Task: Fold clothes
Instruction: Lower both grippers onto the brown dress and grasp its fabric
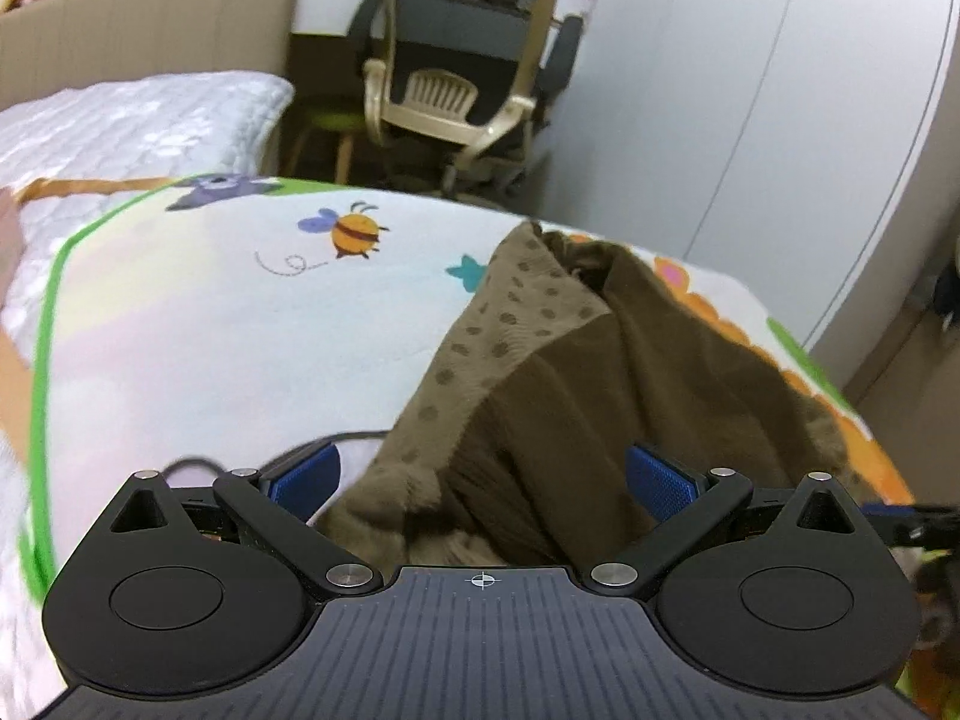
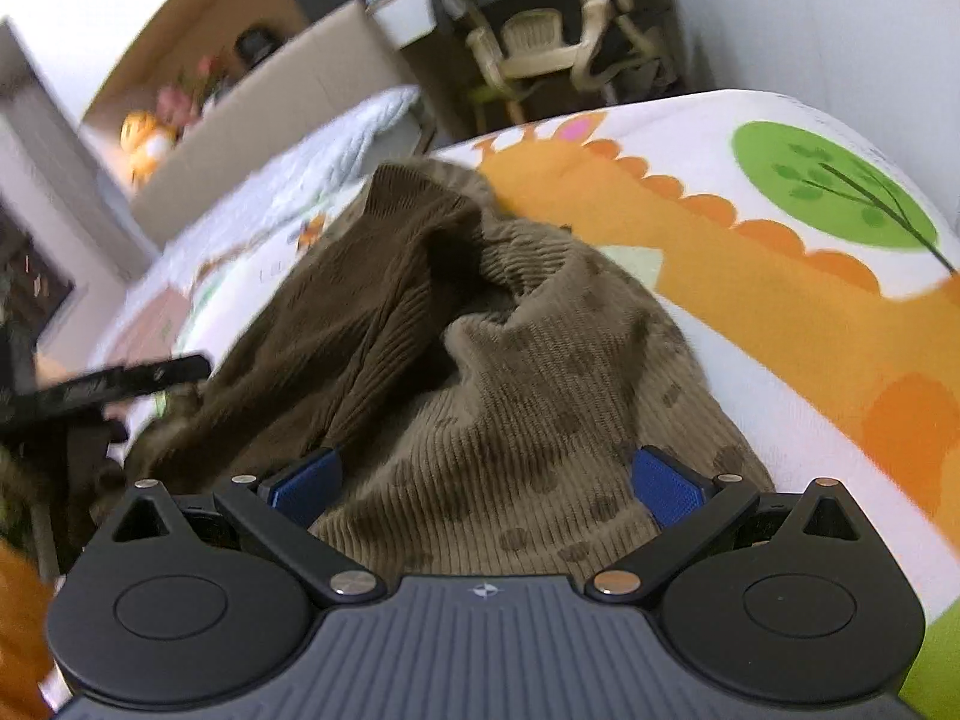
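Two sets of fingers, left gripper and right gripper, gape wide over the crumpled brown garment on the cartoon blanket. We judge the start: next we pinch its edges and spread it flat.

One brown garment lies on one cartoon-print mat. Two grippers show, left and right. Beyond stand one chair and one stool.
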The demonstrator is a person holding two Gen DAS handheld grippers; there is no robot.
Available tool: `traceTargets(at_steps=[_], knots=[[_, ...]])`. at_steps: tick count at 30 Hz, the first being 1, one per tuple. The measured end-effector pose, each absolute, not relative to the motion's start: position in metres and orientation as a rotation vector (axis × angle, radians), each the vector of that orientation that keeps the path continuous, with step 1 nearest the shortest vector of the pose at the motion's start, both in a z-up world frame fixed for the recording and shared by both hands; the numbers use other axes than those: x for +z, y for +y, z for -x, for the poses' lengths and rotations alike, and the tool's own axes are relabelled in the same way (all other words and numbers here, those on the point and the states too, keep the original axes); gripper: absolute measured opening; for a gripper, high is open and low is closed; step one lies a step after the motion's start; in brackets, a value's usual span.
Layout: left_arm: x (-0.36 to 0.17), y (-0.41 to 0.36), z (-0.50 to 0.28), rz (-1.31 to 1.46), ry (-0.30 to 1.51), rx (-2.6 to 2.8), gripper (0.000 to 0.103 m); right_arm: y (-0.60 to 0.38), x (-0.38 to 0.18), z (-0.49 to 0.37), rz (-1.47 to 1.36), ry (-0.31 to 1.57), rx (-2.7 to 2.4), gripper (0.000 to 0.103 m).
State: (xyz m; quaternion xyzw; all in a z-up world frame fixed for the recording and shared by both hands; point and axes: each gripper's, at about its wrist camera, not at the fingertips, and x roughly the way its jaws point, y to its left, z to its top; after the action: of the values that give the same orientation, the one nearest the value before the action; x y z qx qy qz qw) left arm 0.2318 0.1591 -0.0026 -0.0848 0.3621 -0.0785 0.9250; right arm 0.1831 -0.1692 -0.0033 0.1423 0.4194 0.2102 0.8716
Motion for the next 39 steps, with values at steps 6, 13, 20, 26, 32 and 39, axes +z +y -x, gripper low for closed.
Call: traceTargets(at_steps=[6, 13, 20, 26, 32, 39], knots=[[-0.020, 0.186, -0.236, 0.286, 0.814, -0.198, 0.103, -0.173, 0.038, -0.191, -0.187, 0.693, 0.471, 0.103], [-0.018, 0.197, -0.247, 0.416, 0.764, -0.250, 0.103, -0.146, 0.024, -0.286, -0.202, 0.713, 0.474, 0.103], [-0.031, 0.185, -0.246, 0.459, 0.808, -0.316, 0.103, -0.118, -0.016, -0.301, -0.223, 0.848, 0.618, 0.101], [-0.030, 0.164, -0.197, 0.443, 0.872, -0.399, 0.103, -0.124, -0.012, -0.213, -0.043, 0.861, 0.710, 0.101], [-0.029, 0.138, -0.108, 0.386, 0.899, -0.476, 0.103, -0.164, -0.009, -0.123, -0.023, 0.856, 0.717, 0.103], [-0.029, 0.123, -0.073, 0.336, 0.861, -0.434, 0.103, -0.165, -0.011, -0.116, -0.060, 0.831, 0.642, 0.103]])
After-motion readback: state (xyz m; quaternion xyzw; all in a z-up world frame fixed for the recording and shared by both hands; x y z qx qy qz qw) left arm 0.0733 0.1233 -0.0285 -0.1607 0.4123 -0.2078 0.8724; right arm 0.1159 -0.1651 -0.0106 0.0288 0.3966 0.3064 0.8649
